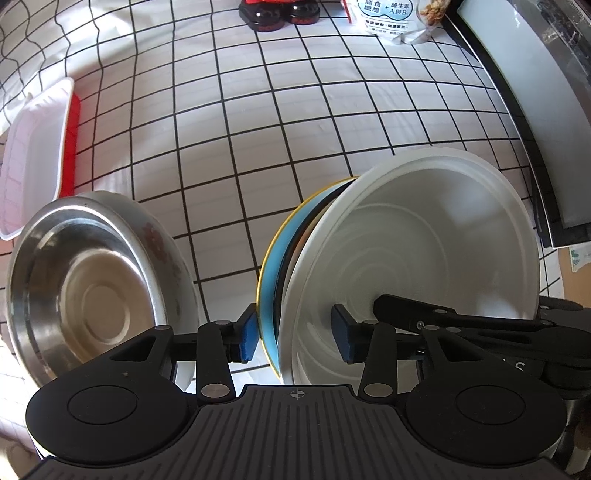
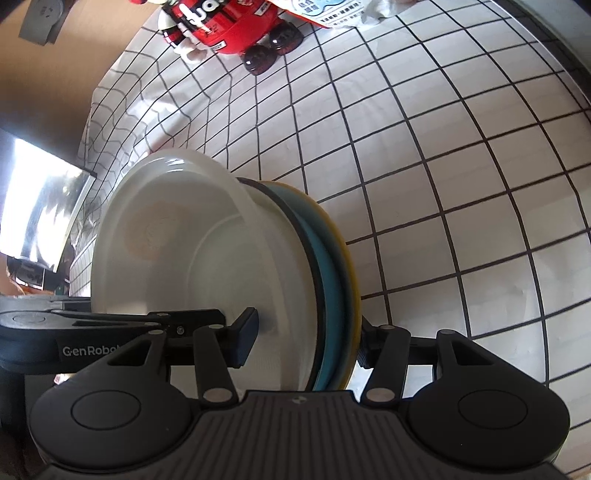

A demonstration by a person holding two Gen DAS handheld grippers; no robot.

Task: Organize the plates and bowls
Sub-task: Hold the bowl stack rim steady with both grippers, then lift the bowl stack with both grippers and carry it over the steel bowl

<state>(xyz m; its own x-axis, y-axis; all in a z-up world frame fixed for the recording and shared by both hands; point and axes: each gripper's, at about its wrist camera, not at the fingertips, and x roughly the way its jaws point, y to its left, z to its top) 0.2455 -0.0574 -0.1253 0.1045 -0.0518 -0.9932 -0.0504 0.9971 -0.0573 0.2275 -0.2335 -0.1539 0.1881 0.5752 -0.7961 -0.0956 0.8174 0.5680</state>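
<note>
A stack of a white bowl point(image 1: 424, 236), a blue plate point(image 1: 271, 273) and a yellow-rimmed plate point(image 1: 295, 206) is held tilted above the checked tablecloth. My left gripper point(image 1: 295, 338) is shut on the stack's near rim, one pad outside against the blue plate, one inside the bowl. My right gripper point(image 2: 303, 341) is shut on the same stack point(image 2: 221, 240), one pad inside the white bowl, the other behind the yellow plate point(image 2: 352, 273). A steel bowl point(image 1: 96, 284) lies to the left of the left gripper.
A white tray on a red one point(image 1: 37, 155) lies at the far left. A red toy figure point(image 2: 229, 26) and a white packet point(image 1: 388, 18) stand at the table's back. A dark-framed panel point(image 1: 524, 110) runs along the right side.
</note>
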